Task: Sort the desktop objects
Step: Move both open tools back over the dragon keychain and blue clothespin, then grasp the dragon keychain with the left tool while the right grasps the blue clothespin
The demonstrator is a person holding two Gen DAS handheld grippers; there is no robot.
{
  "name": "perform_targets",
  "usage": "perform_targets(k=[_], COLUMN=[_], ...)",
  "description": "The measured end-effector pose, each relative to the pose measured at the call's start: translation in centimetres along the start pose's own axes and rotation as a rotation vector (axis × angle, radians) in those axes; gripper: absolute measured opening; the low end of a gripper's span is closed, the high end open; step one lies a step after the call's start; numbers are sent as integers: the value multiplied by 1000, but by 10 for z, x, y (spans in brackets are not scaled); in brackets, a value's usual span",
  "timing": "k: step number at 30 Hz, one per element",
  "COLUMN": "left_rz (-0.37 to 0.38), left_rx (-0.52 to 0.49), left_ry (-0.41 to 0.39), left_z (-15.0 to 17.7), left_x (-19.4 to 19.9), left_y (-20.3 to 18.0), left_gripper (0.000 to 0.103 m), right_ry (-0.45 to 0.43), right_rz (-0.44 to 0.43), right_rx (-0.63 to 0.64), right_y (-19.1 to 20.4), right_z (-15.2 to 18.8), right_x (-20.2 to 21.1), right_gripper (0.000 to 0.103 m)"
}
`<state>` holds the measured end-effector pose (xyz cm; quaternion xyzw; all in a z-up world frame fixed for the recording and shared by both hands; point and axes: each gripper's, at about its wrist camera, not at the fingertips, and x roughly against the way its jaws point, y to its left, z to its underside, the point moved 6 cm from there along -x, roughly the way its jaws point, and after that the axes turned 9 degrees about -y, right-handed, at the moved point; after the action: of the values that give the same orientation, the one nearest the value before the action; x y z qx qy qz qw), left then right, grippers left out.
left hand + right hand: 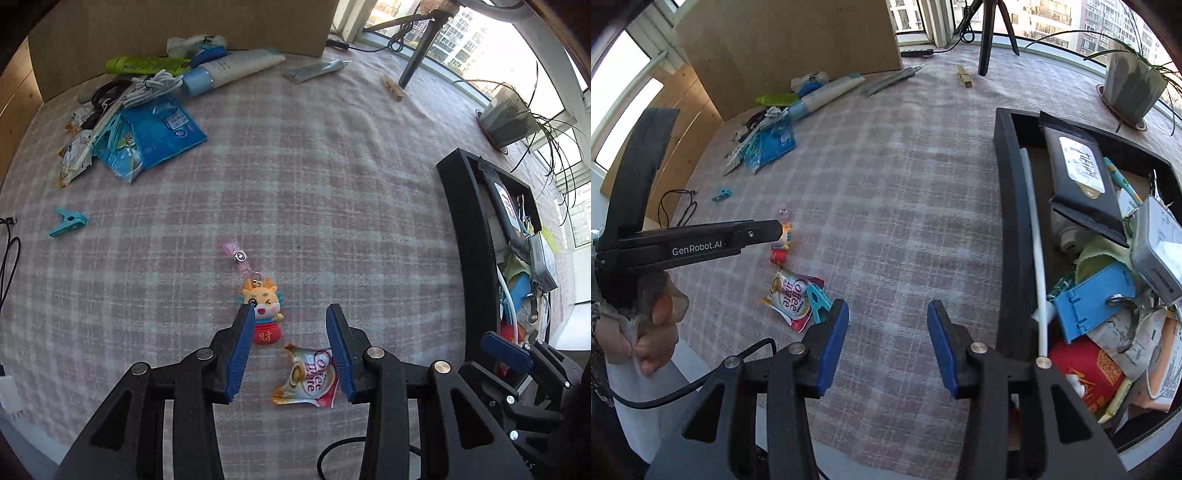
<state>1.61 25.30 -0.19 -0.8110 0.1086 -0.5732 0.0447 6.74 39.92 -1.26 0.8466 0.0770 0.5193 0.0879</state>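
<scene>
A dragon keychain with a pink strap lies on the plaid cloth, its left side behind my left finger. A Coffee-mate sachet lies just right of it, between the fingers. My left gripper is open above both. My right gripper is open and empty over bare cloth, left of the black tray. In the right wrist view the sachet lies with a teal clip against it, and the keychain sits beside the left gripper's body.
The black tray at right holds several sorted items. A pile of tubes, cables and blue packets lies at the back left by a cardboard box. A teal clip, a wooden peg and a potted plant stand around.
</scene>
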Motion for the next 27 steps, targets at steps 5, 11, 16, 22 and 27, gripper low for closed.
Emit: perform_targets(k=[5, 11, 16, 22, 27], left_rz=[38, 16, 8, 3, -8], left_rx=[2, -49, -38, -40, -67], left_ry=[19, -29, -2, 56, 66], left_z=[4, -5, -6, 0, 0], left_x=[9, 43, 23, -17, -36], left_y=[17, 40, 46, 28, 17], left_gripper=[37, 37, 37, 37, 39], right_ry=[51, 23, 27, 39, 49], right_rz=[-10, 13, 37, 43, 59], right_rx=[25, 54, 28, 33, 56], right_y=[21, 28, 29, 44, 49], right_z=[8, 2, 4, 18, 19], right_x=[-9, 18, 0, -39, -56], right_gripper=[44, 45, 49, 49, 49])
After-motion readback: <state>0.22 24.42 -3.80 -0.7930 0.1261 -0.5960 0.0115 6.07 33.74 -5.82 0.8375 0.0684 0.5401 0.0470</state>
